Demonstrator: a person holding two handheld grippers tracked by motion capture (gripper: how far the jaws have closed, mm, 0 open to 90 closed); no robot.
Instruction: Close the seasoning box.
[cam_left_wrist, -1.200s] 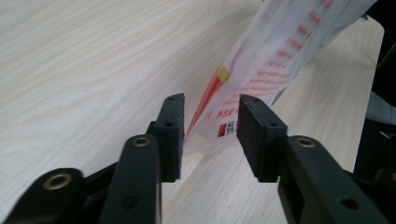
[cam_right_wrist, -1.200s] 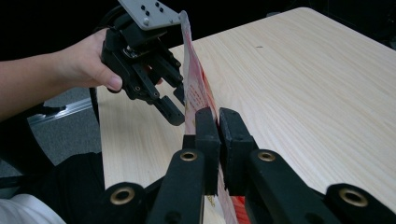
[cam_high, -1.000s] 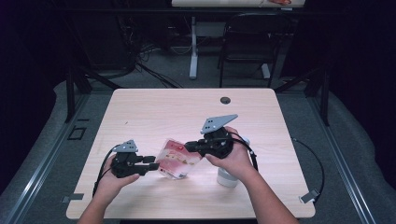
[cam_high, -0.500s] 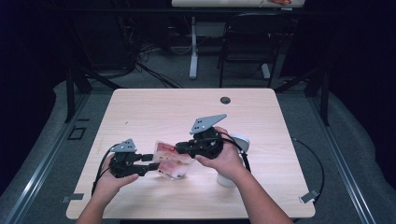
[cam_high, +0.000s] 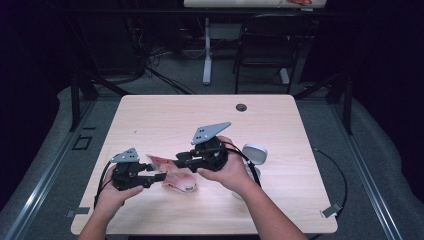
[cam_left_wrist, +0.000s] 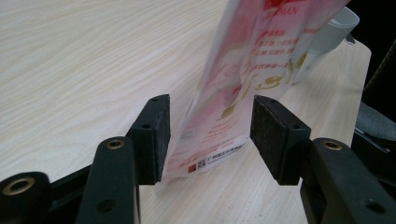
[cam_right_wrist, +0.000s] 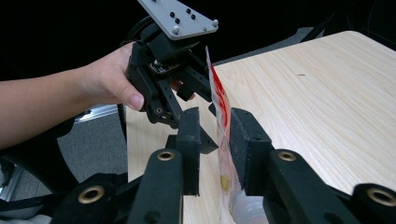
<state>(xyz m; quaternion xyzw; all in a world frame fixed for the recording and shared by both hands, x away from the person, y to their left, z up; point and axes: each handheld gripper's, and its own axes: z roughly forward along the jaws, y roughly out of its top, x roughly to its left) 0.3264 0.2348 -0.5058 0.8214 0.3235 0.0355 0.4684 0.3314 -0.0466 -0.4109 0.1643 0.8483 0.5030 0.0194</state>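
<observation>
Where print is legible, the pouch (cam_left_wrist: 243, 70) carries red and gold Chinese lines, a fragment reading "MAN" cut off at the top edge of the left gripper view, and a small QR code near its bottom corner; the rest is too small or blurred to read. It is a flat pink-and-white plastic pouch; contents cannot be made out.

Left gripper (cam_left_wrist: 208, 135): fingers (cam_left_wrist: 154, 135) standing wide, having just been opening. Pouch sits between them; whether the left pad still touches its edge cannot be told, and the right pad is clear of it with a visible gap.

Right gripper (cam_right_wrist: 214, 147): fingers part-open, also just been opening. Pouch edge runs upright through the gap between them, seen edge-on; pads do not press on it as far as the view shows. Pouch lower end is cut off at the frame bottom.

High view: pouch (cam_high: 172, 172) lies near the front of the desk (cam_high: 165, 115), between the left gripper (cam_high: 150, 175) and right gripper (cam_high: 182, 160), its right part hidden under the right gripper.

A white cup-like container (cam_high: 254, 154) stands on the desk just right of the right hand (cam_high: 227, 170); its lower part is hidden behind that hand and forearm, and its contents cannot be seen. Same container shows blurred behind the pouch in the left gripper view (cam_left_wrist: 334, 28).
</observation>
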